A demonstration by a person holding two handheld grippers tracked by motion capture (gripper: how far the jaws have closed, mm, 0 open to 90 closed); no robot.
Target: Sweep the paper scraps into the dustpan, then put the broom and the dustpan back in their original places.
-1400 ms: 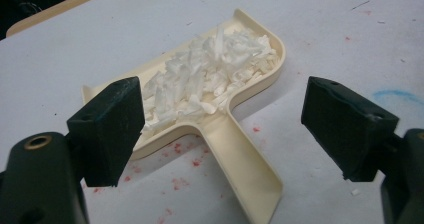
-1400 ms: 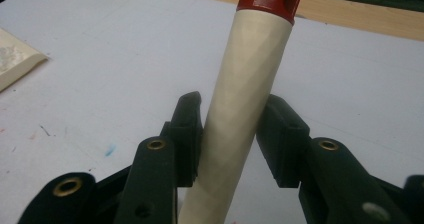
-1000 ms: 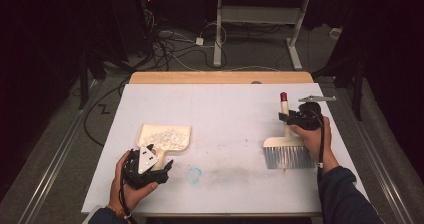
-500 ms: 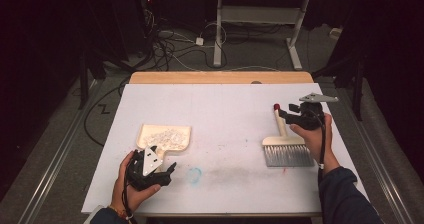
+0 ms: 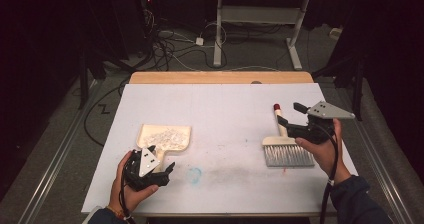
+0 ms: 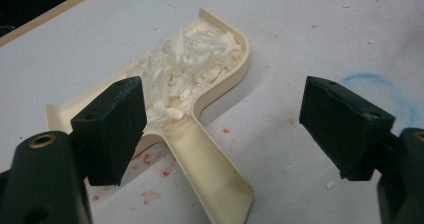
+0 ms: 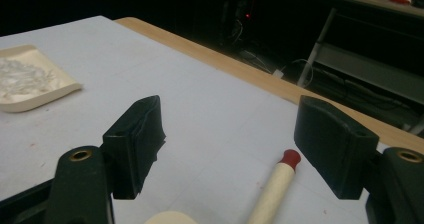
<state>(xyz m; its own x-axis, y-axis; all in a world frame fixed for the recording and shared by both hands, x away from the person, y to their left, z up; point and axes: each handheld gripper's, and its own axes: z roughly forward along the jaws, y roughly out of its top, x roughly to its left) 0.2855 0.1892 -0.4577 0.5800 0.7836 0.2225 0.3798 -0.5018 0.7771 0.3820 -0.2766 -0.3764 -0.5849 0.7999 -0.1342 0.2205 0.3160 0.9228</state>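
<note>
Right claw [image 5: 289, 115] just opened, lifted off brush [image 5: 285, 146]; left claw [image 5: 167, 170] apart, unmoved, over dustpan [image 5: 165, 136] handle.

Black left tongs [image 5: 169, 170] and right tongs [image 5: 290, 118], each topped by a grey triangular plate; brass-ringed screw holes, black trailing cables, dark blue sleeves.

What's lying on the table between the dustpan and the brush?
Between the dustpan and the brush the high view shows no object, just the white table with a faint blue ring mark and grey smudging.
</note>
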